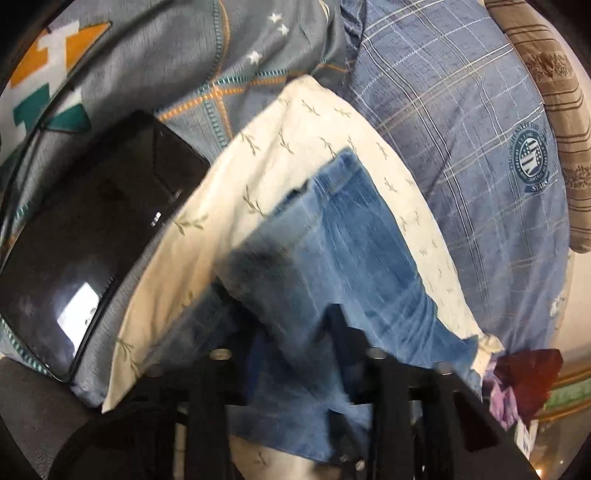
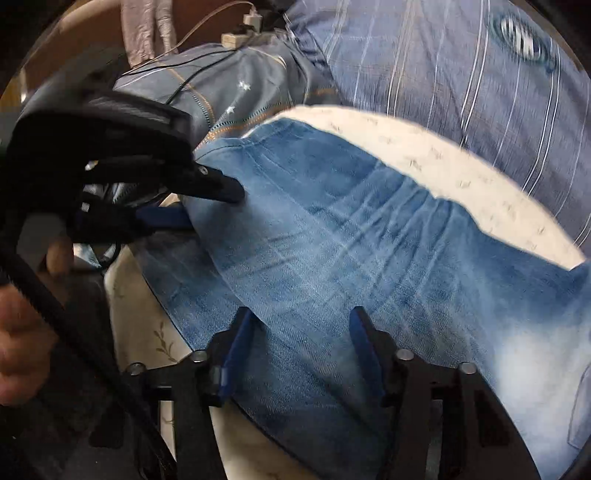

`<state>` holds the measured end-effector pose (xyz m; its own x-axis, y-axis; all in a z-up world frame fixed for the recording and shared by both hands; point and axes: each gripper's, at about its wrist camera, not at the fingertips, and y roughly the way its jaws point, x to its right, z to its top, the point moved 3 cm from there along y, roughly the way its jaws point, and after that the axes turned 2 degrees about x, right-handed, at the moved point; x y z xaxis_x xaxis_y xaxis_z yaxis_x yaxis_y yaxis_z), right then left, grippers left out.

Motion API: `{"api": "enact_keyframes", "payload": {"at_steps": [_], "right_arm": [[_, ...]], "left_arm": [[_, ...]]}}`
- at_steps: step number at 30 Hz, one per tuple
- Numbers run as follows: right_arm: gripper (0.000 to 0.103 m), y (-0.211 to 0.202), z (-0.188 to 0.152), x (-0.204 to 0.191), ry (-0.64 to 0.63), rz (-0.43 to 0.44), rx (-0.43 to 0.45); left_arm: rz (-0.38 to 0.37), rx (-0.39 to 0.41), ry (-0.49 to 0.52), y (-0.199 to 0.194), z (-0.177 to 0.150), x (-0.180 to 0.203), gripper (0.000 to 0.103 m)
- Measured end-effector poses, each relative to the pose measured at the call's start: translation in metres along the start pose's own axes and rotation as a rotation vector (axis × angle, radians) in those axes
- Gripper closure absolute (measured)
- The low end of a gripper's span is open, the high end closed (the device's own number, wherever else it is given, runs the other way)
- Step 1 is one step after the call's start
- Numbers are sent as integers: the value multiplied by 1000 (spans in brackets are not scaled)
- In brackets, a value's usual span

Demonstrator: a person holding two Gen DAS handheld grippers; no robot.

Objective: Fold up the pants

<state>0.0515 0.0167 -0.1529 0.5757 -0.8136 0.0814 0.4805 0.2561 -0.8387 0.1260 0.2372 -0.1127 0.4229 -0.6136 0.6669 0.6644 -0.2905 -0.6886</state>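
Faded blue jeans (image 2: 332, 229) lie on a cream leaf-print cloth (image 2: 443, 162) on a bed. In the left wrist view the jeans (image 1: 332, 251) drape over and between my left gripper (image 1: 295, 332), which is shut on a fold of the denim; its fingers are mostly hidden by the fabric. The left gripper also shows in the right wrist view (image 2: 207, 206), clamped on the jeans' edge at the left. My right gripper (image 2: 299, 325) is open, its blue-padded fingers (image 2: 236, 339) spread just above the denim with nothing between them.
A black tablet (image 1: 92, 236) lies on the grey patterned bedspread (image 1: 177, 55) to the left. A blue plaid pillow (image 1: 461, 129) lies beyond the cloth. A charger and cables (image 2: 240, 29) sit at the bed's far edge. Red and purple items (image 1: 524, 376) lie at the right.
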Motion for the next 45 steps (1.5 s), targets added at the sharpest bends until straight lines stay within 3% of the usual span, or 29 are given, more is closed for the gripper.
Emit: {"api": "enact_keyframes", "payload": {"at_steps": [2, 3, 9, 11, 15, 18, 22, 24, 26, 28, 29, 31, 32, 36, 43, 45], "right_arm": [[96, -1, -1, -2, -9, -38, 5], [98, -2, 0, -1, -7, -38, 5], [100, -57, 13, 2, 62, 41, 82], [99, -69, 9, -5, 65, 65, 86], [99, -34, -6, -11, 87, 81, 2], [97, -26, -17, -19, 66, 61, -6], [91, -28, -20, -13, 92, 103, -25], [80, -48, -18, -2, 170, 176, -7], [43, -81, -20, 14, 233, 223, 45], [28, -120, -27, 41, 303, 199, 122], [26, -136, -33, 56, 342, 194, 156], [26, -156, -41, 86, 422, 162, 190], [25, -170, -49, 109, 497, 132, 217], [24, -211, -83, 184, 723, 36, 283], [23, -263, -151, 287, 967, -189, 296], [23, -264, -177, 309, 1084, -172, 302]], "left_arm": [[-18, -1, -12, -2, -3, 1, 92], [-34, 1, -5, -3, -4, 4, 96], [-100, 82, 45, -56, -16, 16, 97], [-60, 64, 35, -56, -23, 8, 97], [85, 47, 42, -45, -38, -1, 97], [138, 62, 62, -44, -49, 4, 95], [160, 119, 115, -54, -55, 16, 88], [179, 168, 156, -63, -61, 24, 77], [194, 268, 228, -85, -78, 34, 71], [183, 332, 299, -100, -92, 49, 63], [149, 349, 349, -107, -105, 63, 58], [61, 330, 422, -111, -123, 86, 54], [-6, 288, 471, -109, -137, 105, 51], [-159, 141, 585, -96, -176, 163, 51], [-238, 27, 956, -62, -265, 266, 47], [-236, -22, 1064, -41, -294, 292, 47]]}}
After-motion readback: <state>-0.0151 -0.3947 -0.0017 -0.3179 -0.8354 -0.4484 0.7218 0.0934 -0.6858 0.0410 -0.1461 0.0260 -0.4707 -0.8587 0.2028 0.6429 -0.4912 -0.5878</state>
